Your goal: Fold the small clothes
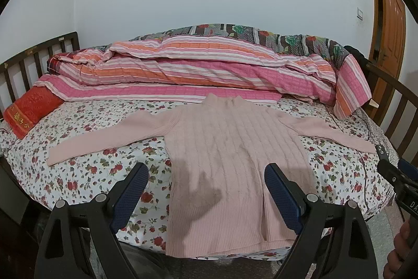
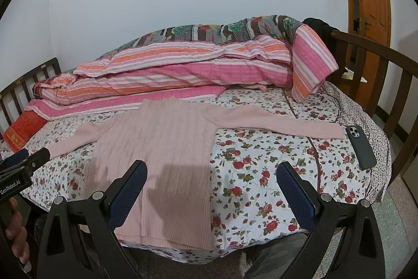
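One pink sweater [image 1: 230,159] lies flat, collar toward the quilt [image 1: 183,70].

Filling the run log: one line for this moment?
sweater: flat on bed, unfolded | left gripper: open, empty | right gripper: open, empty | phone: by sleeve cuff

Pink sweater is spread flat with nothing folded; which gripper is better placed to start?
Left, probably. The left gripper hangs open directly over the pink sweater, its hem between the jaws. The right gripper is also open but straddles the hem's right edge and mostly bare floral sheet.
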Action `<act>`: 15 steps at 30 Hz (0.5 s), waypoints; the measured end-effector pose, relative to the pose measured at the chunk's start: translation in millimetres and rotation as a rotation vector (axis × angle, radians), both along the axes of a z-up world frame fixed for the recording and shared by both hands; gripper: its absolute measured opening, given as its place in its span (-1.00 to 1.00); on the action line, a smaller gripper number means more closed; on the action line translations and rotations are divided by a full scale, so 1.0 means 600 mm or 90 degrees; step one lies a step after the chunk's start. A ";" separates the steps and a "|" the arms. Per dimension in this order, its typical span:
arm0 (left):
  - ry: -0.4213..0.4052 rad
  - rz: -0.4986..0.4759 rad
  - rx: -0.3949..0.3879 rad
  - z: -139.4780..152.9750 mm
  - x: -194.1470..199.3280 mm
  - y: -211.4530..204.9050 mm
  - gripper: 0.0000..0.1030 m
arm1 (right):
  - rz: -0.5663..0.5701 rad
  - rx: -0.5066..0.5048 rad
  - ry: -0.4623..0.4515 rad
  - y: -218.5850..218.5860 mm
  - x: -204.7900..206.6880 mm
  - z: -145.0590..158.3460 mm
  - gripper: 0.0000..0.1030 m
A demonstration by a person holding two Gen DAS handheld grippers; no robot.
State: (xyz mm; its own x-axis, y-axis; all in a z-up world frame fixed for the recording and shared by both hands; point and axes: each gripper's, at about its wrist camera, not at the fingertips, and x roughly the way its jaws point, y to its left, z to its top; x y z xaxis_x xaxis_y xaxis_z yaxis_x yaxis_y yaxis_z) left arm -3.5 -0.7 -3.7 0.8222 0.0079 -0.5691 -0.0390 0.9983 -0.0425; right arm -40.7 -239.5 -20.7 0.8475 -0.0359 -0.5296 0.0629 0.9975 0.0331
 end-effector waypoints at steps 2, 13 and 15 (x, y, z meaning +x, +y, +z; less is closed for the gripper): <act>0.001 0.000 0.001 0.000 0.000 0.000 0.75 | 0.000 0.000 0.000 0.000 0.000 0.000 0.90; 0.002 0.000 -0.001 0.001 0.001 0.001 0.75 | 0.000 0.001 -0.001 -0.001 -0.001 -0.001 0.90; 0.002 -0.001 -0.002 0.001 0.001 0.002 0.75 | -0.001 0.001 -0.001 0.000 -0.001 -0.001 0.90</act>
